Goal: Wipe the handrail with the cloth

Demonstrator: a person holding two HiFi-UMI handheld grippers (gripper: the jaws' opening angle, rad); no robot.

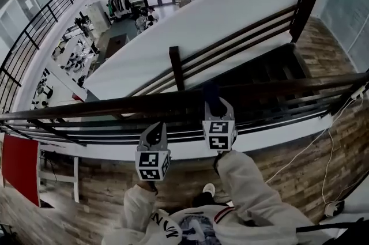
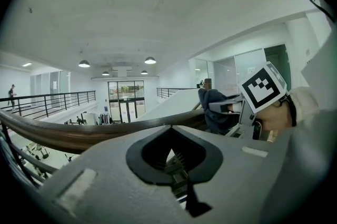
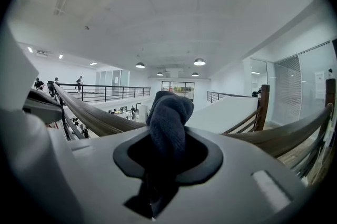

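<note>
Dark blue towelling cloth pinched in your right tool at the brown wooden handrail; left tool pressed together, empty. Drag hard and the cloth may slip.

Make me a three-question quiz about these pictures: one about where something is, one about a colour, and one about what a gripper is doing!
1. Where is the cloth?
A. On the floor
B. In the right gripper
C. Draped over the left gripper

2. What colour is the handrail?
A. White
B. Red
C. Dark brown

3. How are the left gripper's jaws?
A. Together, with nothing between them
B. Clamped on the cloth
C. Holding a bottle

Answers:
1 B: the right gripper view shows the dark blue cloth pinched between its jaws.
2 C: the rail is dark brown wood in every view.
3 A: the left gripper view shows its jaws closed on nothing.
</note>
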